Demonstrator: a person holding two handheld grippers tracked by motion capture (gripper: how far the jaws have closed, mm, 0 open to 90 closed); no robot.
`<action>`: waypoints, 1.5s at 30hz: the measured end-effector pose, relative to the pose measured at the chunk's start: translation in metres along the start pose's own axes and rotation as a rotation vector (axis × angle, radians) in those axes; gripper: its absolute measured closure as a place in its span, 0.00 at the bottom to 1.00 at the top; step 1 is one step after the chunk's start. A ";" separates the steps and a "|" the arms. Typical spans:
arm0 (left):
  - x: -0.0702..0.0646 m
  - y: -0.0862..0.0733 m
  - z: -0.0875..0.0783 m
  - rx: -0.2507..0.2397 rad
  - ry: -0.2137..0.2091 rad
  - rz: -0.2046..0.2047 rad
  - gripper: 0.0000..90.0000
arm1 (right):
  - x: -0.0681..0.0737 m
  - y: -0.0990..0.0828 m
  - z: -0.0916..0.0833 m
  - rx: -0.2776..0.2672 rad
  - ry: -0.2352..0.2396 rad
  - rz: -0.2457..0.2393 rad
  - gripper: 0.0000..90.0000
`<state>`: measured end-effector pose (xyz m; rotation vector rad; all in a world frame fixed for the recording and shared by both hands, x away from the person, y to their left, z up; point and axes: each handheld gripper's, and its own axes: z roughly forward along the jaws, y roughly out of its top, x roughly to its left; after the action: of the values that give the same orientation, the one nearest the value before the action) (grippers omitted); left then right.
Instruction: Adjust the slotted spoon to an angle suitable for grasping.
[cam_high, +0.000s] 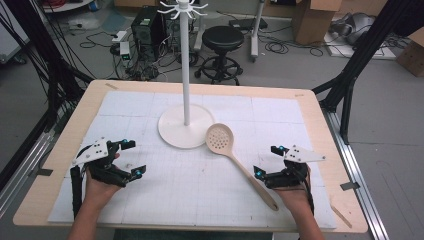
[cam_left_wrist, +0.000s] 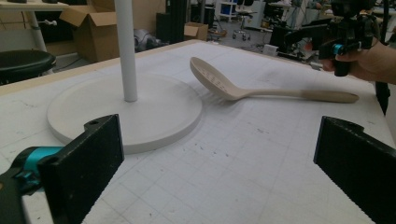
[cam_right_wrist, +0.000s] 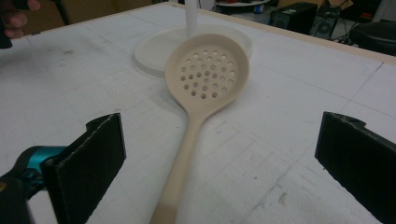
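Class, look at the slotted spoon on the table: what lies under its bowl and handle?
The slotted spoon lies on the white gridded mat, its bowl beside the stand's round base. Through the holes nothing more can be made out; the mat directly beneath the bowl is covered.

open mat (cam_high: 200, 185) between grippers; stand (cam_high: 186, 125) and slotted spoon (cam_high: 235, 155) mid-table

- Stand (cam_high: 185, 125): white, round base near the middle of the worktop (cam_high: 320, 120), toward its far edge; pole upright.
- Spoon (cam_high: 235, 155): beige, slotted, flat on the white mat (cam_high: 200, 195); bowl just beside the base, handle running toward the near right corner.
- Left tongs (cam_high: 131, 157): near the left edge, jaws apart.
- Right tongs (cam_high: 267, 161): jaws apart, just beside the handle.
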<state>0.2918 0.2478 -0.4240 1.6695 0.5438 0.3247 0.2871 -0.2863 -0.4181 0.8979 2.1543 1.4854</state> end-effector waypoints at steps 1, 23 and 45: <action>0.000 0.000 0.000 -0.002 0.000 -0.002 0.02 | 0.000 0.000 0.000 0.003 -0.005 -0.003 0.00; -0.003 0.005 0.000 -0.009 -0.009 0.019 0.02 | 0.014 0.011 0.005 0.117 -0.062 -0.028 0.08; -0.007 0.005 0.004 0.019 -0.018 0.041 0.02 | 0.031 -0.002 0.047 0.495 -0.015 -0.034 0.72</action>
<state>0.2892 0.2402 -0.4191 1.7024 0.5014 0.3353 0.2932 -0.2336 -0.4358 1.0124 2.5602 0.9321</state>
